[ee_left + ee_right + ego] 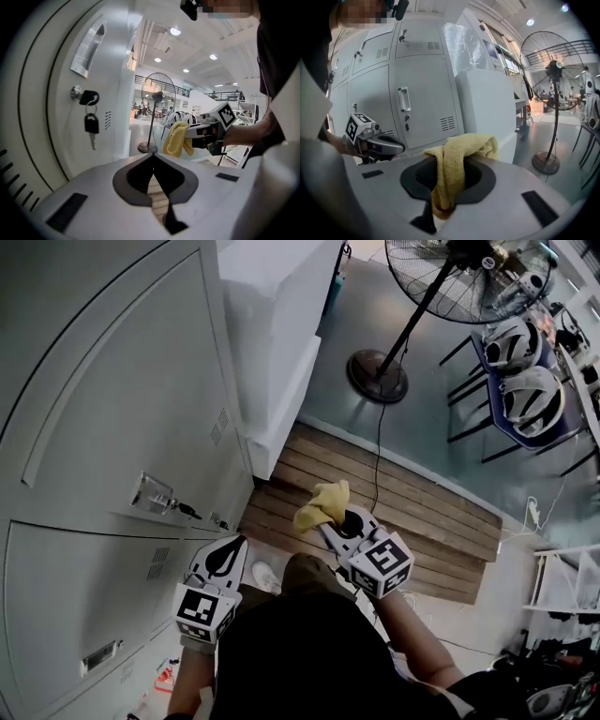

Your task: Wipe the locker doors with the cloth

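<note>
The cloth [323, 504], a single piece of soft yellow terry, is bunched at the centre of the head view. It is pinched in the right gripper [330, 526], whose jaws clamp a hanging fold. At lower left, the left gripper [225, 554] has its jaws pressed together with nothing between them. Two smooth grey metal locker doors [112, 390] fill the left side, apart from the cloth. One key [185, 511] sticks out of a lock. Slatted wooden boards [431, 512] lie right of centre.

A crumpled yellow cloth [323, 504] is clamped in the right gripper [330, 527]. The grey locker doors [122, 399] are seen shut, untouched.
</note>
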`<state>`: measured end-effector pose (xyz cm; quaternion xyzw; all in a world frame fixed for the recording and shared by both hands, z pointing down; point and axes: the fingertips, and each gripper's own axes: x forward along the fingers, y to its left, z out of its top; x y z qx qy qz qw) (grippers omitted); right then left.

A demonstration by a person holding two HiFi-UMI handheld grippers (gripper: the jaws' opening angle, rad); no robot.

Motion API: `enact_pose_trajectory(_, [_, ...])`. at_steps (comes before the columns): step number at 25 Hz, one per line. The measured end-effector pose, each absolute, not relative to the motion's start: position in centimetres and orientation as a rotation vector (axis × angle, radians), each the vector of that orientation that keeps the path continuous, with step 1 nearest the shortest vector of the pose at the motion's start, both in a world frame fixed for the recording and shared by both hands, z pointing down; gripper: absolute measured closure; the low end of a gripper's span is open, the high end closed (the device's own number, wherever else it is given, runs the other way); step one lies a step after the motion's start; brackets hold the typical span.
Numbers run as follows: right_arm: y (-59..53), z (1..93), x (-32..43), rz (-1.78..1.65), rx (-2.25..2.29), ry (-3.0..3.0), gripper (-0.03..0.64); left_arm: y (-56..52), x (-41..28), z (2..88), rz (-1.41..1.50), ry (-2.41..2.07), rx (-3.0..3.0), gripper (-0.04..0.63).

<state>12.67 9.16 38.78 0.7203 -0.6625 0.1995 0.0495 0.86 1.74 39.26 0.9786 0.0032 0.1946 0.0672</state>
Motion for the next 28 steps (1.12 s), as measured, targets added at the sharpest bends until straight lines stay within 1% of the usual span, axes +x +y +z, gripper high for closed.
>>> enact_pose_trajectory(12, [0.4, 41.3, 13.1, 0.638, 1.881, -2.196, 0.546, -2.5, -2.4, 40.4, 0.632, -0.354, 2.853, 0.586])
enact_pose_trajectory(28, [-7.7, 46.9, 14.8, 0.617, 1.56, -2.274, 0.546, -2.9, -6.0, 42.4, 0.607, -0.835, 2.687, 0.586])
